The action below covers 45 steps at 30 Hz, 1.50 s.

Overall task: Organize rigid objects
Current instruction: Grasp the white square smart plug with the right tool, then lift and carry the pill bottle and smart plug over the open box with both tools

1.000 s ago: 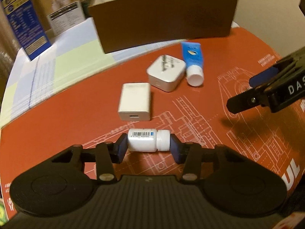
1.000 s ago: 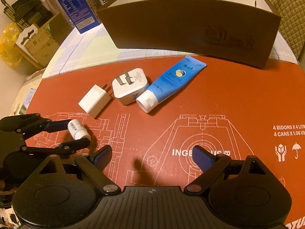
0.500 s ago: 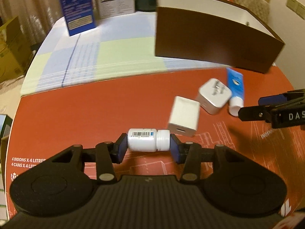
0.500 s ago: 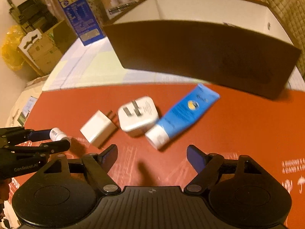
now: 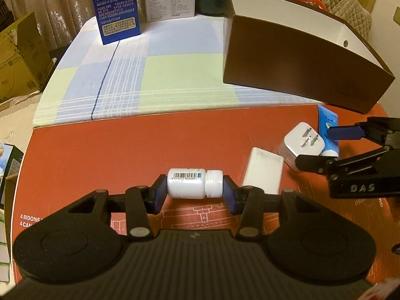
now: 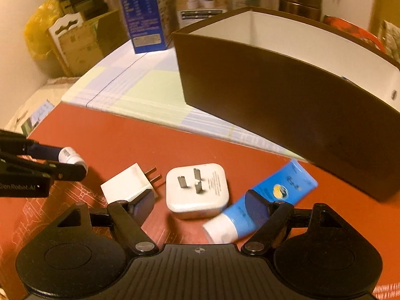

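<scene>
The small white plastic pill bottle (image 5: 195, 183), light, stiff and slick, lies clamped end-to-end in the left gripper (image 5: 195, 192) above the red mat (image 5: 125, 155); the right gripper (image 6: 200, 206) hangs unclenched over the square white charger (image 6: 197, 190).

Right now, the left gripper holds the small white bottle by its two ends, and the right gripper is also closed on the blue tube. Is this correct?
Not quite. The left gripper does clamp the white bottle end to end, but the right gripper holds nothing: in the right wrist view its jaws stand apart around the white plug adapter, beside the blue tube.
</scene>
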Motion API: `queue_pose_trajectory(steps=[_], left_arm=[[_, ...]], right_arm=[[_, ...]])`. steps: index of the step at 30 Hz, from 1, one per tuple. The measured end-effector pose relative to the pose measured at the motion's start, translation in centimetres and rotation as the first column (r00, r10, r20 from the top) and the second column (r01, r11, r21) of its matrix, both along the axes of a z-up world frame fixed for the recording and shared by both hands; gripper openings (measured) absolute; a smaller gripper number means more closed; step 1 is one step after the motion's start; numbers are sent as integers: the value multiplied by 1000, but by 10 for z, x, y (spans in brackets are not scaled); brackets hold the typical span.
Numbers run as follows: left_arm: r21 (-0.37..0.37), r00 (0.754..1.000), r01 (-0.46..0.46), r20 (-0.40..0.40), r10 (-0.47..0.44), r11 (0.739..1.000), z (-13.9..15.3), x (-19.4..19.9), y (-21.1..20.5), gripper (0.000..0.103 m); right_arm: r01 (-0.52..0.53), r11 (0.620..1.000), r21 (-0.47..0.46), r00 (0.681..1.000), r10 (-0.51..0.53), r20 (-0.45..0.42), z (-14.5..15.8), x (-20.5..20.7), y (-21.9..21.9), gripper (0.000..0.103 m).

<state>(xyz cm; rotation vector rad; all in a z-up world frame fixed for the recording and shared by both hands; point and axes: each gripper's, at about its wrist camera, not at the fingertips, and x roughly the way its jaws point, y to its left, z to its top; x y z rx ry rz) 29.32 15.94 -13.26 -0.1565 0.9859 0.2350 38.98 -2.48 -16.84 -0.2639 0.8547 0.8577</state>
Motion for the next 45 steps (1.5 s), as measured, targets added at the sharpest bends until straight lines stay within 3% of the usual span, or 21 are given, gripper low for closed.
queue_pose_trajectory(steps=[4, 9, 33, 45], left_arm=[[0, 1000, -10, -14, 10, 1000, -4, 6, 2, 42], [-4, 1000, -16, -26, 16, 1000, -7, 14, 3, 42], [4, 999, -16, -37, 16, 1000, -10, 16, 0, 42], [5, 1000, -11, -12, 11, 1000, 0, 10, -5, 42]], right_arm=[[-29, 1000, -11, 999, 29, 23, -7, 4, 7, 74], [-50, 998, -25, 999, 50, -10, -14, 12, 15, 56], [-67, 996, -53, 998, 68, 11, -20, 9, 20, 55], [-47, 999, -12, 999, 47, 3, -10, 0, 11, 55]])
